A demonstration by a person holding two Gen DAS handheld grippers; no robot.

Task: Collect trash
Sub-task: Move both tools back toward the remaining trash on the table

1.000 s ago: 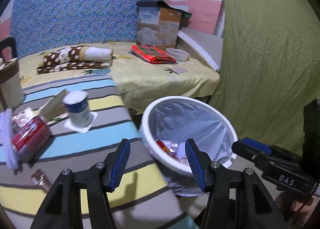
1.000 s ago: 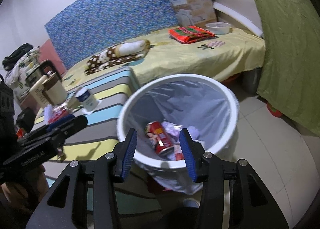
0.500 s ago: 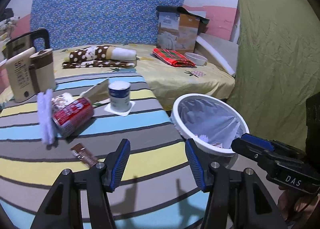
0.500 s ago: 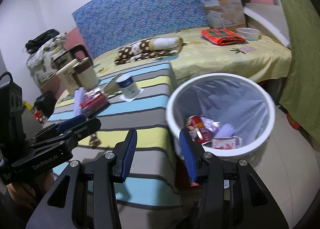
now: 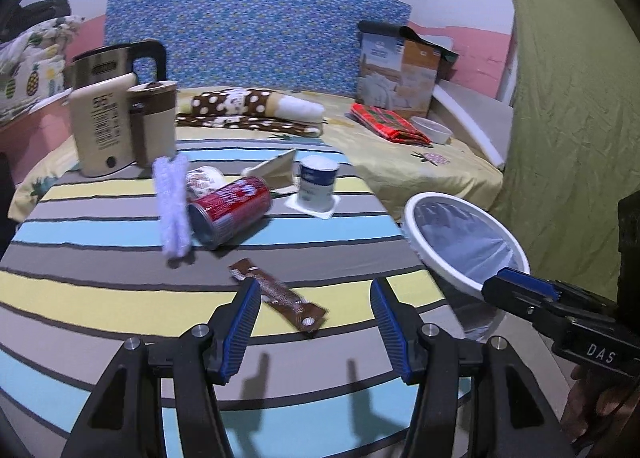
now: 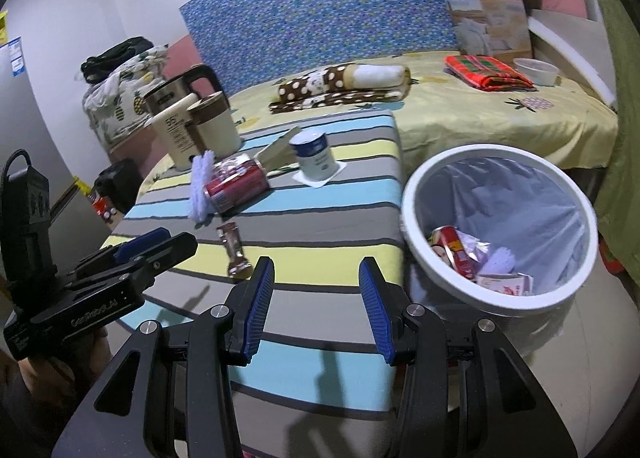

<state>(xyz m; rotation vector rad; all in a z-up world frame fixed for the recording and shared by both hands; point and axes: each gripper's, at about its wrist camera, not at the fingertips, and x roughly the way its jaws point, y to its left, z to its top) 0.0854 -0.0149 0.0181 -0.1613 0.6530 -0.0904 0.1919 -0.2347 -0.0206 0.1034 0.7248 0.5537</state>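
On the striped table (image 5: 100,225) lie a brown snack wrapper (image 5: 280,298), a red can on its side (image 5: 230,209), a white fuzzy stick (image 5: 174,205), a white-and-blue cup (image 5: 318,183) and a small crumpled packet (image 5: 204,179). My left gripper (image 5: 314,328) is open and empty, just short of the wrapper. My right gripper (image 6: 316,306) is open and empty over the table's near edge, left of the white trash bin (image 6: 408,193), which holds a red can and wrappers. The wrapper (image 6: 232,248) and the can (image 6: 236,185) also show in the right wrist view.
Two beige and steel kettles (image 5: 116,117) stand at the table's back left. Behind is a bed with a yellow sheet (image 5: 420,169), a dotted blanket, a red cloth, a bowl and a box. A green curtain (image 5: 568,117) hangs on the right.
Both grippers have swung left from over the bin to over the table. The left one now faces the brown wrapper. Both stay open and empty.
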